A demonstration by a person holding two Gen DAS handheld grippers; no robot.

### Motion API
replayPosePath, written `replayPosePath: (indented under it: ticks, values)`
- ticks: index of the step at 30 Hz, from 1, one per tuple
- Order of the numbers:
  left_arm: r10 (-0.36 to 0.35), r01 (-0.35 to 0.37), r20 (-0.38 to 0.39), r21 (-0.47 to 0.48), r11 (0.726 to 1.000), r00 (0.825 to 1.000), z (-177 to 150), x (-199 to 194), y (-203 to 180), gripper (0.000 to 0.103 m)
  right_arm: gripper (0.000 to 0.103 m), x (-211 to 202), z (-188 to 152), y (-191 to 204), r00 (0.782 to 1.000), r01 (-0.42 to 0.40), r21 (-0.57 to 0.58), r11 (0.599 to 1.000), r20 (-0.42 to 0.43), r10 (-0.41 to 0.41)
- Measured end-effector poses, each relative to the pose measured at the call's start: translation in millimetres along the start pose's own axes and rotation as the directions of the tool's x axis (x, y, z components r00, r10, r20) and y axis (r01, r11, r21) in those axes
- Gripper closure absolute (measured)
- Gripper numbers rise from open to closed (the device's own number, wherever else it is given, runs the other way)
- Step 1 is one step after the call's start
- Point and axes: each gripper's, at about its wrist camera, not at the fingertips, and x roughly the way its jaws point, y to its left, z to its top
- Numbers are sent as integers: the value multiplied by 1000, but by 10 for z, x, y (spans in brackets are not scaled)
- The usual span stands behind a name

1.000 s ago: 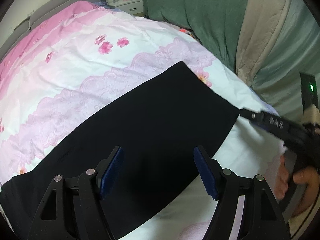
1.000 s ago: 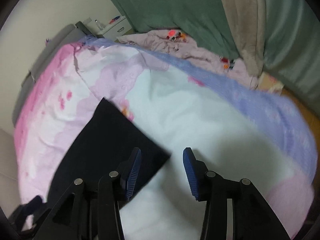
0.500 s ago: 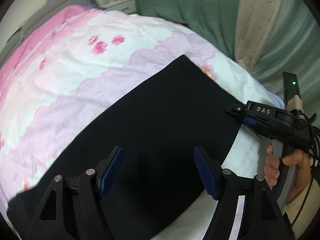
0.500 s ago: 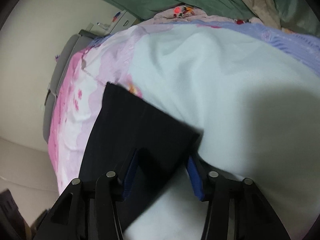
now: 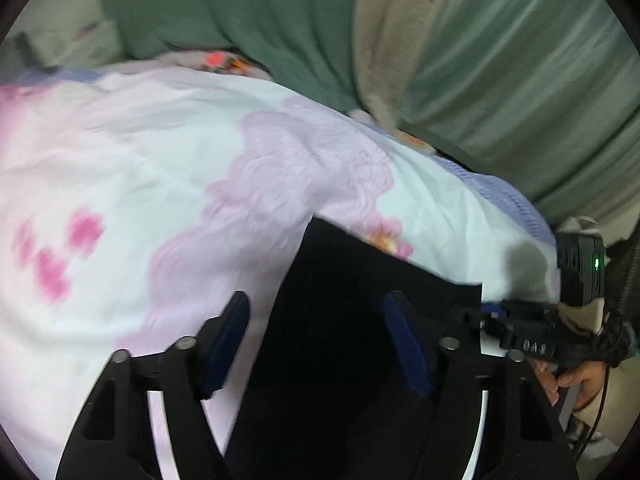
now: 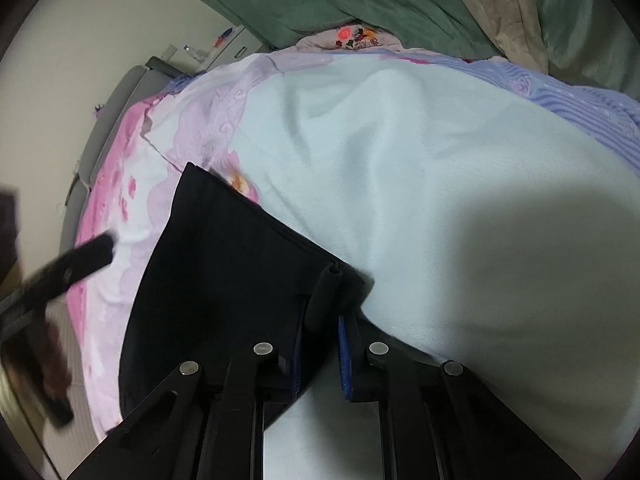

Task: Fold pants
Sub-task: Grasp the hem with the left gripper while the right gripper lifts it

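Black pants (image 5: 352, 320) lie flat on a pink and white floral bed cover (image 5: 140, 168). My left gripper (image 5: 320, 340) is open and hovers over the pants near their far left corner, one finger off the cloth's edge. My right gripper (image 6: 320, 344) is shut on the near right corner of the pants (image 6: 240, 280), with a fold of black cloth bunched between the blue pads. The right gripper also shows in the left wrist view (image 5: 520, 332) at the pants' right corner. The left gripper shows blurred at the left of the right wrist view (image 6: 72, 268).
Green and beige curtains (image 5: 400, 40) hang behind the bed. A nightstand (image 6: 228, 44) and grey headboard (image 6: 120, 100) stand at the far end. A crumpled patterned cloth (image 6: 352, 38) lies by the curtain. The cover's purple striped edge (image 6: 580, 104) falls off at the right.
My right gripper closed on the pants' corner. My left gripper moved forward and swung towards the pants' far end.
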Motion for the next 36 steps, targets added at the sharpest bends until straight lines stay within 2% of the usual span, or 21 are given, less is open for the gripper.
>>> replayPosePath:
  ticks: [1,3,5,7,10,11,13,15,21,24,27,29,32,34,36]
  values:
    - [-56,56,-26,-5,998,998,116,117,84,39,91,-2,4,-25,1000,-12,16,1000,0,12]
    - [-107,106,-63,-16,994,992,242,271,184,47,91,-11,11,-58,1000,-23,28,999,-5,23]
    - [-120,118,-114,-21,993,986,350,439,271,53,91,-4,17,-66,1000,-25,28,999,-8,25]
    - [-157,155,-171,-25,988,973,423,596,333,56,91,15,16,-76,1000,-29,30,999,-9,30]
    - [-201,202,-205,-18,979,958,482,692,365,59,92,39,6,-92,999,-32,34,999,-7,32]
    - [-208,208,-207,-21,978,956,466,676,353,67,92,53,2,-95,999,-33,35,999,-6,33]
    - [-272,266,-228,-59,962,935,430,694,360,73,93,77,-1,-106,999,-39,31,999,-6,39]
    - [-248,250,-236,-20,968,940,395,713,316,73,93,116,6,-132,998,-59,43,997,-8,60]
    - [-214,197,-248,-93,976,945,388,842,299,72,95,177,11,-137,997,-72,41,997,-5,72]
    - [-143,135,-247,-52,990,958,388,810,168,73,95,199,32,-105,998,-58,39,998,-2,58]
    - [-88,81,-251,-37,996,964,439,751,12,86,95,180,30,-87,999,-46,29,999,-4,46]
    - [-46,49,-219,9,999,975,481,520,-114,89,95,171,85,-78,999,-40,47,998,-24,41]
    - [-80,87,-152,34,996,985,535,13,-280,90,93,5,196,-10,997,-5,100,995,-72,12]
    - [-87,94,-82,84,992,993,530,-387,-427,90,93,-271,241,108,999,8,85,996,-40,-4]
    - [-91,96,-49,119,988,995,493,-676,-505,90,94,-627,233,306,999,18,28,999,31,-18]
